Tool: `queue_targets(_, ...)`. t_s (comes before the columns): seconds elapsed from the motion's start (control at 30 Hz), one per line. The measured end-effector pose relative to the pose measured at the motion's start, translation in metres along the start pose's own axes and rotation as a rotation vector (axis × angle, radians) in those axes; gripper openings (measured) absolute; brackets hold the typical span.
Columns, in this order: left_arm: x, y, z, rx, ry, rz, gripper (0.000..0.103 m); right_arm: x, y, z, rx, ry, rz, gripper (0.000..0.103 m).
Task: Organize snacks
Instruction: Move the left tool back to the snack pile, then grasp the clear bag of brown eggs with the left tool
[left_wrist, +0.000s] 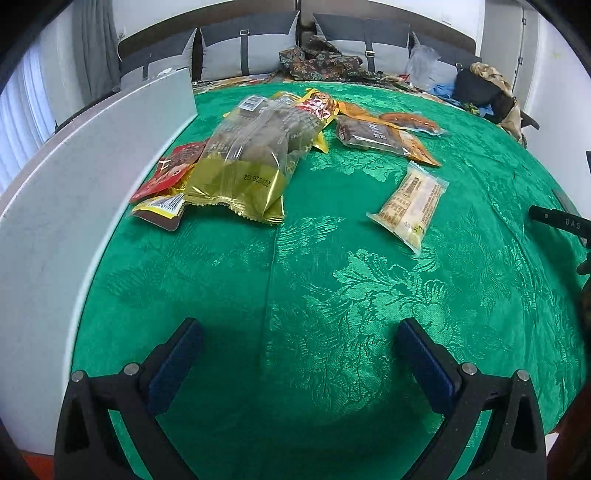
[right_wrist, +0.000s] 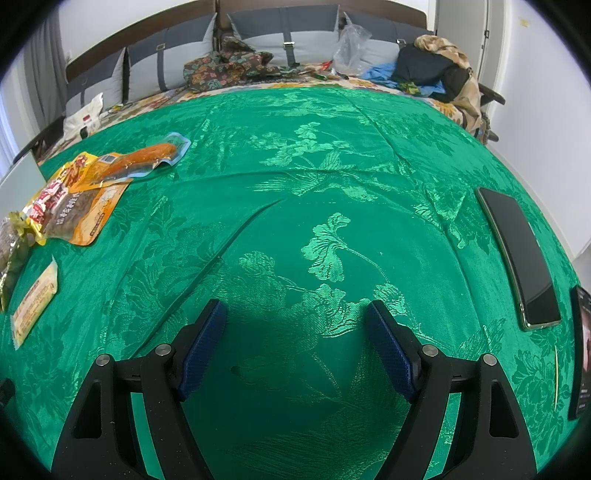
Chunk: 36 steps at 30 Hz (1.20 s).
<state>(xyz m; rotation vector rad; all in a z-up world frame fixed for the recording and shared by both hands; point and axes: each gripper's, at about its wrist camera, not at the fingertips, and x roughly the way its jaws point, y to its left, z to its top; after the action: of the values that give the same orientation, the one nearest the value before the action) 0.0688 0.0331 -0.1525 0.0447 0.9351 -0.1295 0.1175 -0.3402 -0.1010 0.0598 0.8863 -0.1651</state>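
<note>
Left wrist view shows the snacks (left_wrist: 251, 155) piled loose on the green counter (left_wrist: 332, 295) beside a white box (left_wrist: 74, 184), one pale pack (left_wrist: 408, 206) apart. Both grippers, left (left_wrist: 295, 354) and right (right_wrist: 295, 343), hover with jaws apart, empty. Looks barely started.

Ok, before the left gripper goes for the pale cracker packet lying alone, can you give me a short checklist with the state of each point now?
1. Left gripper empty, jaws wide apart: ok.
2. Right gripper empty, jaws apart: ok.
3. Pale cracker packet lies flat, apart from the other snacks: ok.
4. Green tablecloth between left gripper and packet is bare: ok.
5. Phone lies far from the packet, near the right edge: ok.
6. White box ready to receive snacks: cannot tell, only its outer wall shows.
</note>
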Motion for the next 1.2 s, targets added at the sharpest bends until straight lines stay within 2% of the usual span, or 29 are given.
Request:
queue_targets(0.3, 0.0, 0.003, 0.0, 0.008, -0.001, -0.006, 0.103, 0.0, 0.0, 0.0, 0.0, 0.0, 0.0, 0.082)
queue_targets(0.4, 0.0, 0.003, 0.002, 0.012, 0.019, -0.01, 0.103, 0.0, 0.0, 0.0, 0.0, 0.0, 0.0, 0.082)
queue_targets(0.47, 0.002, 0.003, 0.008, 0.02, 0.063, -0.015, 0.103, 0.0, 0.0, 0.0, 0.0, 0.0, 0.0, 0.082)
queue_targets(0.53, 0.001, 0.003, 0.019, 0.041, 0.092, -0.025, 0.102, 0.0, 0.0, 0.0, 0.0, 0.0, 0.0, 0.082)
queue_targets(0.63, -0.015, 0.005, 0.051, 0.109, 0.015, -0.021, 0.102, 0.0, 0.0, 0.0, 0.0, 0.0, 0.0, 0.082)
queue_targets(0.73, -0.013, 0.006, 0.087, 0.178, 0.003, -0.004, 0.103, 0.0, 0.0, 0.0, 0.0, 0.0, 0.0, 0.082)
queue_targets(0.8, -0.001, 0.007, 0.109, 0.211, 0.03, -0.003, 0.103, 0.0, 0.0, 0.0, 0.0, 0.0, 0.0, 0.082)
queue_targets(0.87, 0.022, 0.009, 0.126, 0.224, 0.09, -0.002, 0.103, 0.0, 0.0, 0.0, 0.0, 0.0, 0.0, 0.082)
queue_targets(0.97, 0.051, 0.009, 0.136, 0.245, 0.16, 0.029, 0.102, 0.0, 0.0, 0.0, 0.001, 0.0, 0.001, 0.082)
queue_targets(1.0, 0.057, 0.009, 0.137, 0.253, 0.165, 0.037, 0.096, 0.0, 0.0, 0.0, 0.001, 0.0, 0.001, 0.082)
queue_targets(1.03, 0.06, 0.008, 0.139, 0.255, 0.166, 0.031, 0.079, 0.0, 0.0, 0.0, 0.001, 0.0, 0.001, 0.082)
queue_targets(1.07, 0.061, 0.008, 0.14, 0.251, 0.167, 0.038, 0.069, 0.0, 0.0, 0.0, 0.001, 0.0, 0.001, 0.082)
queue_targets(1.13, 0.059, 0.011, 0.141, 0.214, 0.165, 0.01, 0.059, 0.0, 0.0, 0.0, 0.001, 0.0, 0.001, 0.082)
queue_targets(1.2, 0.052, 0.014, 0.137, 0.173, 0.167, 0.005, 0.057, 0.0, 0.0, 0.0, 0.001, 0.0, 0.001, 0.082)
